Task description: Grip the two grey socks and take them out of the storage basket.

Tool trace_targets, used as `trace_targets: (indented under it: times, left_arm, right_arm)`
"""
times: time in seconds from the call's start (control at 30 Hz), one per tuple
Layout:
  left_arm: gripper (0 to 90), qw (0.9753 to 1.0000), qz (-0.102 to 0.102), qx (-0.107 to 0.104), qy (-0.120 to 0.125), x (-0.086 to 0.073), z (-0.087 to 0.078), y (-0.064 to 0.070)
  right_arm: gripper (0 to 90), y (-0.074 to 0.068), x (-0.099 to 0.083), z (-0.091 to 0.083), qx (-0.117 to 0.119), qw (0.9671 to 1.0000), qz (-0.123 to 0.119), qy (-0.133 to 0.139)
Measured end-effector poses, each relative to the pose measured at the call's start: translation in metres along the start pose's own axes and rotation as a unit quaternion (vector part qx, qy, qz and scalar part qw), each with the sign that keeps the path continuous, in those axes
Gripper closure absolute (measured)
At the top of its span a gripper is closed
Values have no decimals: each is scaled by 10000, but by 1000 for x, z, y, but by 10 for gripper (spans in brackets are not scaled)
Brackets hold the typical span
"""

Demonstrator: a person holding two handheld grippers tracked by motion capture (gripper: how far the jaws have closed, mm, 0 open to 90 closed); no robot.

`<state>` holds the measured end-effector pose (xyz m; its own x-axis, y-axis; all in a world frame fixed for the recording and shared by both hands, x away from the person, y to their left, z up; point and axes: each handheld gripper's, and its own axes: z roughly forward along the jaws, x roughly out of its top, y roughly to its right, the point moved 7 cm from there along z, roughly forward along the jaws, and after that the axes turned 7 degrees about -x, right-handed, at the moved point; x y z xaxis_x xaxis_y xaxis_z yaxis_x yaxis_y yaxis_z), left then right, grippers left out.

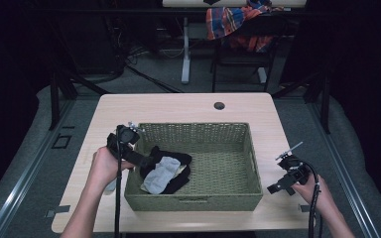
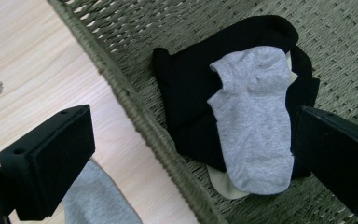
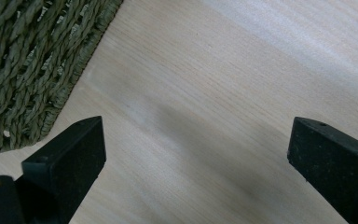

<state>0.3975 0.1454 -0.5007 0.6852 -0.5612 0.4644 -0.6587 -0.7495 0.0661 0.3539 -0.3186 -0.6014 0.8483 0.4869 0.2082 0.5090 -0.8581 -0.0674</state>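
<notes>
Pale wooden table [image 1: 188, 106] bearing a woven green basket [image 1: 250, 148] and a grey sock [image 2: 95, 200].

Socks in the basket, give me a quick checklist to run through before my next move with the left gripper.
1. Left gripper open: ok, fingers spread wide.
2. Left gripper holding nothing: ok.
3. Grey sock within the basket: ok, lying on top of the black socks.
4. Second grey sock on the table outside the basket: not ok, beside the basket's left wall.
5. Right gripper out of the way: ok, open over bare table right of the basket.
6. What the pale item under the pile is: cannot tell.
</notes>
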Motion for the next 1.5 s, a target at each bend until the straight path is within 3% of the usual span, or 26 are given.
trace_targets:
  times: [0.23,0.27,0.3,0.37,0.4,0.5,0.53,0.57,0.6,0.7,0.73,0.77,0.8,0.87,0.9,0.97,1.03,1.1,1.17,1.2,1.27,1.37,1.4,1.47,1.5]
  left_arm:
    - [1,9997,190,-23,-120,4,7,12]
    - [1,9996,231,-37,-162,4,9,16]
    - [2,9996,231,-37,-162,4,9,16]
    - [2,9995,260,-73,-189,5,13,19]
    - [2,9991,309,-104,-282,6,19,24]
    - [4,9981,408,-127,-436,7,26,26]
    - [9,9975,422,-126,-560,7,34,27]
    - [28,9975,422,-126,-560,7,34,27]
    - [69,9970,442,-186,-613,7,41,29]
    - [159,9956,513,-310,-724,6,46,33]
    - [164,9947,513,-310,-835,3,50,35]
    - [185,9947,513,-310,-835,3,50,35]
    - [218,9935,483,-333,-975,0,55,36]
    - [243,9934,449,-323,-1003,-1,57,36]
    - [295,9928,427,-311,-1078,-3,59,36]
    - [331,9921,352,-304,-1169,-4,65,35]
    - [405,9907,319,-357,-1277,-6,69,35]
    - [447,9894,340,-312,-1377,-6,71,35]
    - [491,9887,349,-295,-1430,-6,73,36]
    - [517,9865,352,-302,-1573,-7,77,38]
    - [520,9857,361,-245,-1630,-7,79,38]
    - [627,9836,404,-183,-1747,-6,86,42]
    - [649,9824,468,-56,-1810,-6,89,43]
    - [769,9819,436,-75,-1844,-7,89,42]
    - [799,9827,447,-72,-1793,-7,89,42]
  right_arm:
    - [39,-3,0,-1,-83,9999,73,94]
    - [39,-6,1,0,-64,9991,267,317]
    - [39,-6,1,0,-64,9991,267,317]
    - [39,-5,1,-3,-122,9994,134,293]
    - [39,0,-1,-7,-141,9999,-84,21]
    - [39,-1,0,-3,-95,9998,104,141]
    - [39,5,-1,-6,-132,9994,-226,-208]
    - [39,5,-1,-6,-132,9994,-226,-208]
    - [39,-1,4,2,-22,9997,180,187]
    - [39,-2,4,1,9,9997,168,181]
    - [39,1,2,0,-41,10000,21,17]
    - [39,1,2,0,-41,10000,21,17]
    - [39,-1,0,-2,-50,9999,61,102]
    - [39,-2,1,-3,-12,9995,178,249]
    - [39,-1,0,-6,-40,9998,67,186]
    - [39,-3,1,-6,-9,9995,162,281]
    - [40,-3,1,-7,4,9998,51,196]
    - [39,-3,2,-5,29,9997,104,228]
    - [39,0,0,-6,-49,10000,-27,73]
    - [39,-1,1,-4,33,9999,56,127]
    - [40,-1,1,-4,-1,9999,54,130]
    - [40,-3,3,-3,20,9999,55,150]
    - [40,-3,3,-4,15,9999,6,124]
    - [40,-2,2,-5,-21,10000,-66,44]
    - [40,-2,2,-4,-43,10000,-52,65]
